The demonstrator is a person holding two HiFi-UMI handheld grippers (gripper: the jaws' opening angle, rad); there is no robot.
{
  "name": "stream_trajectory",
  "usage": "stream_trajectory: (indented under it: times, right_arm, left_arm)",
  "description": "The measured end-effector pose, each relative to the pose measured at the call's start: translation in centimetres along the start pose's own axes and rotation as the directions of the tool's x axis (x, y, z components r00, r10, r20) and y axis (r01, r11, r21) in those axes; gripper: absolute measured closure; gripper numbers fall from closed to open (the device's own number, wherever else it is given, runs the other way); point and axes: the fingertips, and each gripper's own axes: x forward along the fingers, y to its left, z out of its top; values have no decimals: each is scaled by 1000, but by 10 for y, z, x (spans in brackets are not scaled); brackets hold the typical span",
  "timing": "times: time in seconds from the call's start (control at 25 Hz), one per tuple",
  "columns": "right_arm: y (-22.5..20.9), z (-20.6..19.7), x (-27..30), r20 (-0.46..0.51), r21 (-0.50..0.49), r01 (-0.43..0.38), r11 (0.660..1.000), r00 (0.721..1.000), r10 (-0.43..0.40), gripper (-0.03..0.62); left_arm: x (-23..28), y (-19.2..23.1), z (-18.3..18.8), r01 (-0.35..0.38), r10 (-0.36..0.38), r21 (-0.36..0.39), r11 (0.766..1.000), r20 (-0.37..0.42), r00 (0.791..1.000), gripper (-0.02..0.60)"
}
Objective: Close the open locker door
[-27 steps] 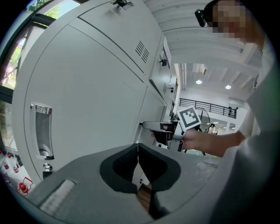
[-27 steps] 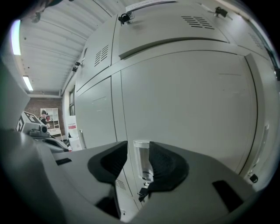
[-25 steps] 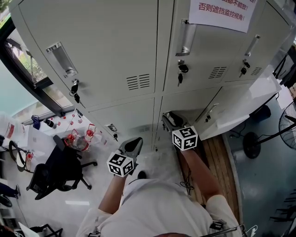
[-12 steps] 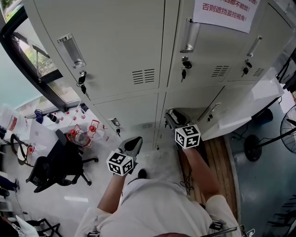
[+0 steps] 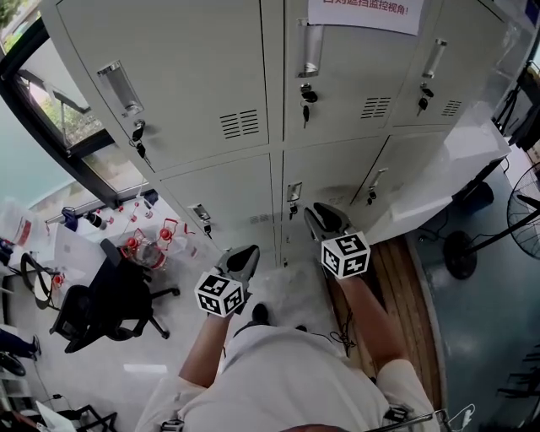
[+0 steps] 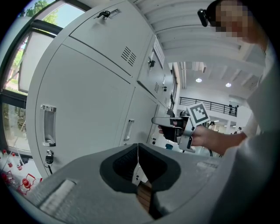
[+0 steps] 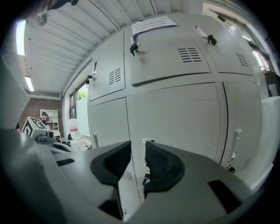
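Observation:
The lower middle locker door lies flush with its neighbours, its handle showing just ahead of my right gripper. That gripper is open and a short way back from the door. Its jaws have just been closing, with nothing between them. In the right gripper view the same door fills the middle, and its handle shows through the gap of the right gripper. My left gripper hangs low to the left, apart from the lockers. Its pads meet in the left gripper view, shut on nothing.
Keys hang from the upper locker locks and a paper notice is stuck above. A white slab juts out at the right, with a fan beyond. A black office chair and red-capped bottles stand at the left.
My right gripper has drawn back from the lower middle door, whose handle now shows ahead of it. Its jaws have narrowed. My left gripper shifted slightly.

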Motion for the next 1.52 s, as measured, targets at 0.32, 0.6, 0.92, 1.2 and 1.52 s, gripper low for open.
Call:
stream_trajectory:
  times: [0.32,0.6,0.92,1.2,1.52]
  right_arm:
    - [7,-18,-49,-1,-31,9,999,1000,-9,529]
    - [17,-35,-68,-1,-9,27,1000,1000,-27,556]
    - [35,-34,-81,18,20,89,996,996,-89,574]
    - [52,-19,-97,41,15,135,991,990,-135,589]
    - [61,-13,-106,60,-13,158,987,986,-157,591]
  left_arm:
    - [-9,-23,-10,-25,26,-9,1000,14,1000,566]
    - [-21,-32,-10,-26,27,-7,1000,28,999,566]
    - [-33,-33,-8,41,-41,2,999,20,999,566]
    - [-40,-29,8,105,-106,42,994,25,994,566]
    - [-47,-23,17,120,-122,50,992,44,992,566]
